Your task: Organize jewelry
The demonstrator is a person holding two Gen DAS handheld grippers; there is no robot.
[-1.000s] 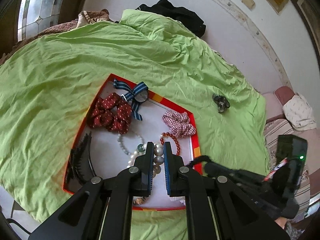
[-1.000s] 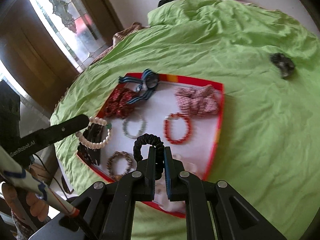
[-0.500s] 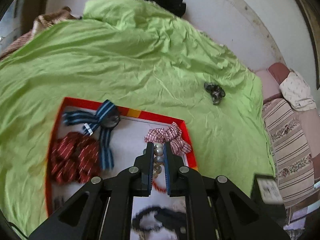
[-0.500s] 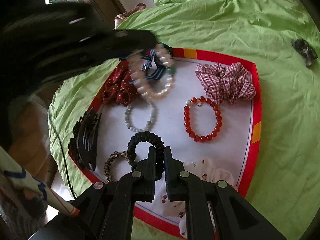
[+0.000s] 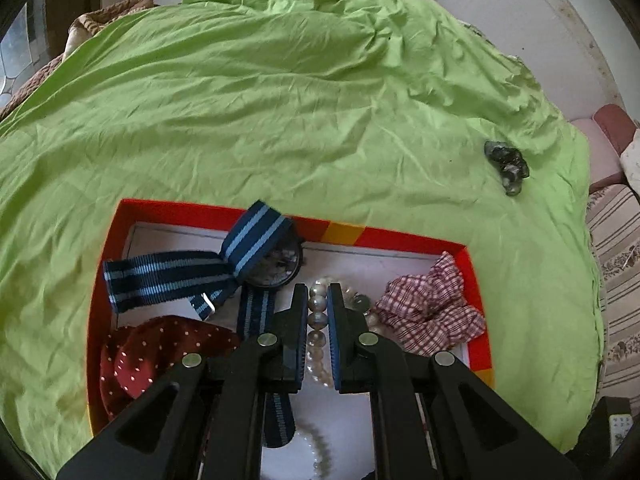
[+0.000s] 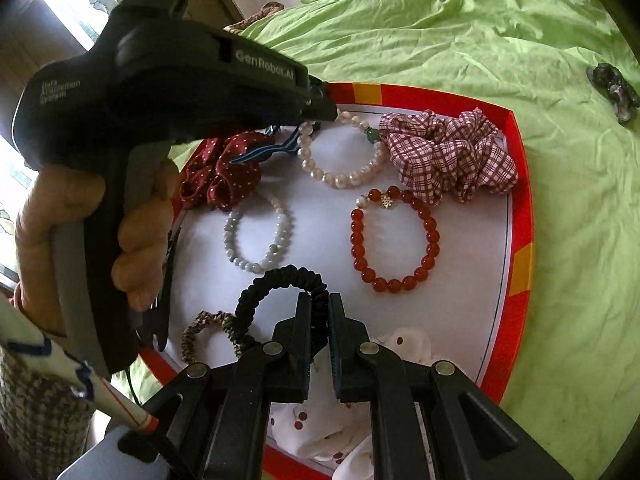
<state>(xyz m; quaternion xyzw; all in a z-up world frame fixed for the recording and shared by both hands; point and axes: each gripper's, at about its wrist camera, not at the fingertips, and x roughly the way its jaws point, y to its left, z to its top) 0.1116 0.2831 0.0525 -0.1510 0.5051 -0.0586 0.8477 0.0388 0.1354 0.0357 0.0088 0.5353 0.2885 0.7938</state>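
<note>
Left wrist view: the left gripper points down into a red-rimmed tray on a green sheet. Its jaws pinch a pearl bracelet; the beads run in a line between the two fingers, and the rest of the loop trails to the right toward a checked scrunchie in the tray's far right corner. To the left lies a watch on a blue striped strap, and nearer, a red dotted scrunchie. A small dark clip sits on the sheet, well apart from the tray on the far right.

Right wrist view: the right gripper is pressed together on a black scrunchie, whose loop arches out to the left over the tray's white floor. Beyond it lie a pale bead bracelet and a red bead bracelet. The pearl bracelet hangs from the left gripper's tip at the far side, its lower arc touching or just above the floor; I cannot tell which. A hand grips the left tool's handle at the left. A brown braided band lies near left, and white dotted cloth sits under the right gripper.
</note>
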